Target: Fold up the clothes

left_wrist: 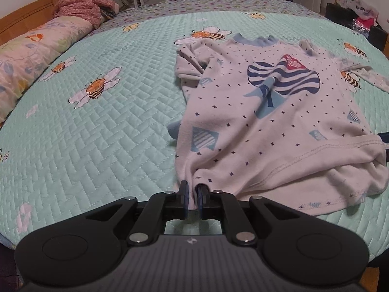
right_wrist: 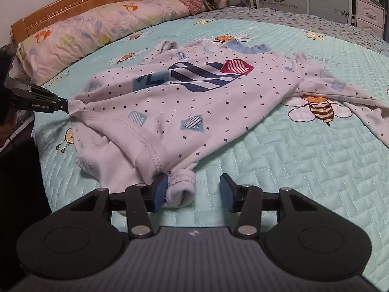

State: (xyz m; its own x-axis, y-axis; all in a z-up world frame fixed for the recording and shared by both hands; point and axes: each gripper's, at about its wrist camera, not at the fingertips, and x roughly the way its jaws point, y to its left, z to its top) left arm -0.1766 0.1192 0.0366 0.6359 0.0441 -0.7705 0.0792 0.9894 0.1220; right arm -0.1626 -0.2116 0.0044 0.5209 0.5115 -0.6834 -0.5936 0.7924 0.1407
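Shirt [left_wrist: 262, 112], white with small dark dots and a striped blue and red print, lies spread on the green quilted bedcover [left_wrist: 97, 133], ahead of both tools. The left gripper [left_wrist: 192, 196] has its jaws pressed together on a pinch of the hem at one lower corner. The right gripper [right_wrist: 193, 192] stands with jaws wide apart; the other hem corner lies bunched between them, touching only the left pad [right_wrist: 160, 189]. Far ahead, a flowered pillow [right_wrist: 97, 31] rests against the wooden headboard [right_wrist: 80, 2].
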